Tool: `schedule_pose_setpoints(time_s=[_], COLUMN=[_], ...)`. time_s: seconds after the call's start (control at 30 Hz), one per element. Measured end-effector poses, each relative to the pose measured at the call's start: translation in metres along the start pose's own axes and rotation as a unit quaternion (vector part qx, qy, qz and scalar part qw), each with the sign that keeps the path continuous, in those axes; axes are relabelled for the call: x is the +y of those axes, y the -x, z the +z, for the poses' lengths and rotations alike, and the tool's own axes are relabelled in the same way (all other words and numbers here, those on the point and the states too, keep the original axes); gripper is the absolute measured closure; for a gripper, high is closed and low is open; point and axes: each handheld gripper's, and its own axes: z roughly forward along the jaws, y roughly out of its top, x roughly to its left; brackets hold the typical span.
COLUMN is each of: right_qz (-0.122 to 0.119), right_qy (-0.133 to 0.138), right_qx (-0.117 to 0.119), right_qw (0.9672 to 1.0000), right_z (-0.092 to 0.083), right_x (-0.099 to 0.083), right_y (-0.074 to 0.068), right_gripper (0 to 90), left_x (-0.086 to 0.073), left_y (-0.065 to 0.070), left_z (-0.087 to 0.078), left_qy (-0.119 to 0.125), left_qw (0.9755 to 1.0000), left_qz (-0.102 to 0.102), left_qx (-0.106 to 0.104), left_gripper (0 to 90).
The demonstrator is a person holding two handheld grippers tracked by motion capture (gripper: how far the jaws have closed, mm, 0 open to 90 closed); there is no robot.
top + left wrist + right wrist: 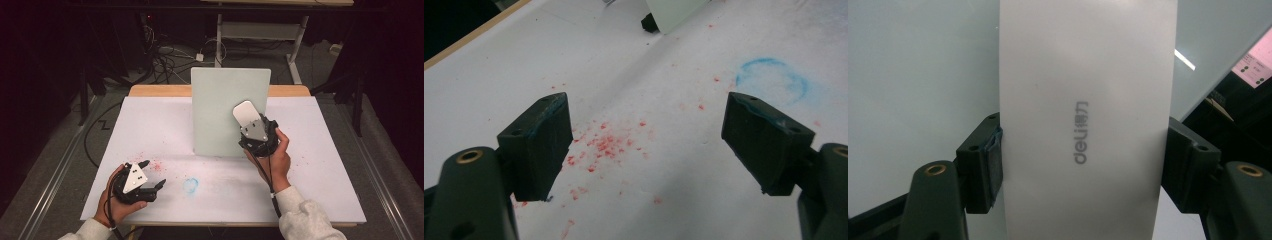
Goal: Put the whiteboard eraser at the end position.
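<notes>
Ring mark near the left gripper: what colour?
Blue ring mark, clearest in the left gripper view.

A white table (pixel 150 125) bears an upright pale board (pixel 220 107), red crumbs (pixel 606 145) and a blue smudge (pixel 190 185)

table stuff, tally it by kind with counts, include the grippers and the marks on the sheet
grippers: 2, left gripper open and empty, right gripper shut on the white eraser
white erasers: 1
upright white boards: 1
blue chalk rings: 1
patches of red specks: 1
total: 6
</notes>
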Motion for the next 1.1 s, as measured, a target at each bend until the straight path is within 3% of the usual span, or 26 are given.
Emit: schedule_pose_setpoints(time_s=[0.33, 0.77, 1.1], right_qz=[0.018, -0.001, 0.004], right_qy=[0.011, 0.020, 0.036], right_qx=[-0.005, 0.017, 0.071], right_qw=[0.9998, 0.9997, 0.9968], right_z=[-0.009, -0.011, -0.023], right_x=[0.000, 0.004, 0.008], right_y=[0.016, 0.000, 0.004], right_gripper=[31.0, 31.1, 31.1], left_x=[0.000, 0.000, 0.000], left_y=[0.001, 0.001, 0.001], left_z=[-0.002, -0.002, -0.002], left_qy=[0.000, 0.003, 0.003], left_qw=[1.0000, 1.0000, 1.0000], left_qz=[0.003, 0.005, 0.005], left_qx=[0.002, 0.000, -0.001], left_gripper=[19.4, 19.4, 19.4])
